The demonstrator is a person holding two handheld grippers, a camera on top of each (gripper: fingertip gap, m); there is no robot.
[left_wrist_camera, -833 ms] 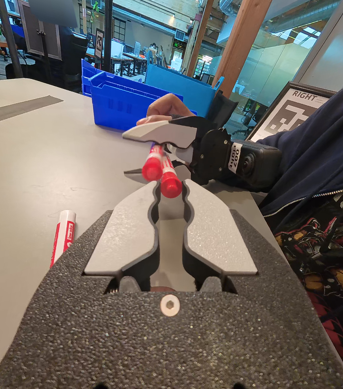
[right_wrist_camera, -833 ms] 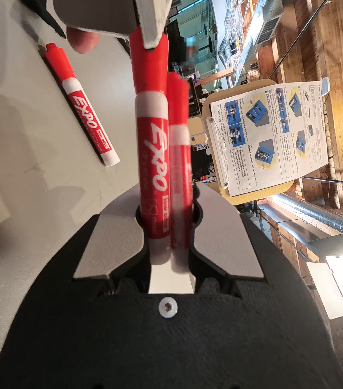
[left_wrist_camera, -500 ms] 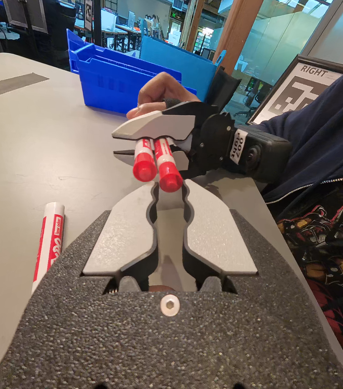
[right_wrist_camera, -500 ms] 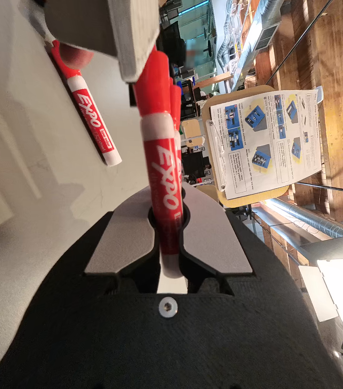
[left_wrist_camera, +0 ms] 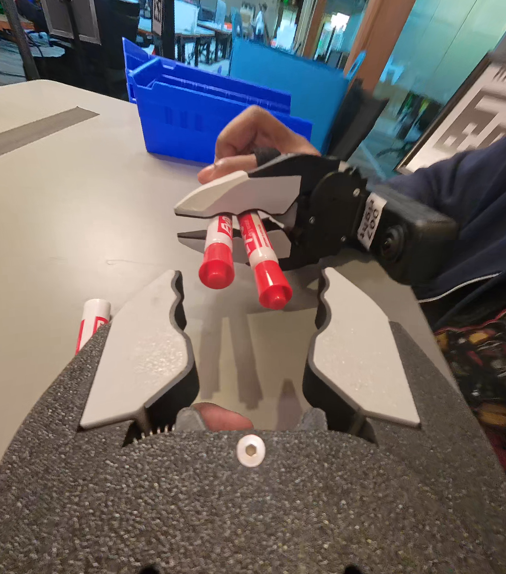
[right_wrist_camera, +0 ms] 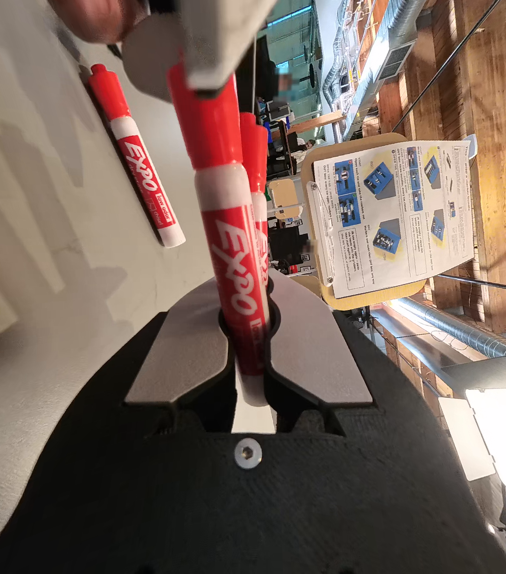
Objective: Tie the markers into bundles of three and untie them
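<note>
My right gripper (right_wrist_camera: 245,295) is shut on two red markers (right_wrist_camera: 226,248), which lie side by side and stick out forward. In the left wrist view the right gripper (left_wrist_camera: 183,223) holds them above the table, and their red caps (left_wrist_camera: 216,270) point at my left gripper. My left gripper (left_wrist_camera: 248,273) is open wide, with the caps just ahead of its fingertips and touching neither pad. One left finger (right_wrist_camera: 208,40) shows over the cap ends in the right wrist view. A third red marker (right_wrist_camera: 139,174) lies on the table; its end also shows in the left wrist view (left_wrist_camera: 94,320).
A blue bin (left_wrist_camera: 214,124) stands on the grey table (left_wrist_camera: 43,217) behind the grippers. A framed tag board (left_wrist_camera: 478,124) leans at the right. A person's dark sleeve (left_wrist_camera: 478,217) is at the right. A clipboard with an instruction sheet (right_wrist_camera: 394,217) stands beyond the table.
My left gripper's jaws have opened from a narrow gap to wide. The right gripper still holds the two markers, whose caps now stand clear between the left fingertips.
</note>
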